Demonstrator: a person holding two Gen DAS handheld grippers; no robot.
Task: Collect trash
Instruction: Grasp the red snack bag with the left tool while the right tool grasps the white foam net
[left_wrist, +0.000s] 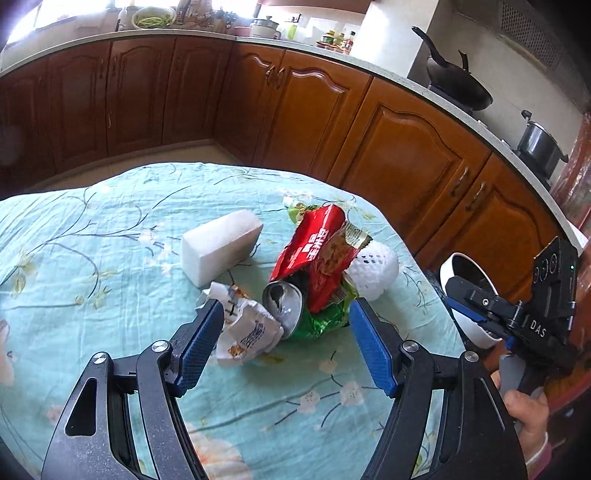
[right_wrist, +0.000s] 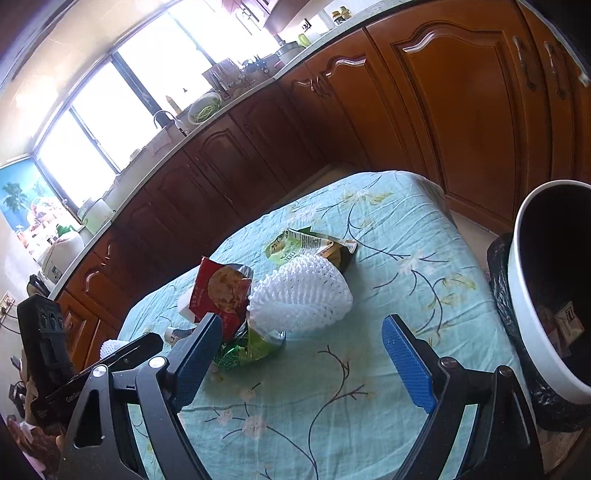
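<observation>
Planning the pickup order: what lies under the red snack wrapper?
Under the red snack wrapper sit a crushed can and a crumpled green wrapper. The can's far end is covered, as is anything deeper.

We are in a home kitchen: brown wooden cabinets (left_wrist: 314, 110) run under a pale counter (left_wrist: 424, 88) that carries a wok (left_wrist: 460, 86), a pot (left_wrist: 539, 146), bottles (left_wrist: 338, 38) and a sink tap (right_wrist: 166, 118) below a bright window (right_wrist: 122, 96).
</observation>
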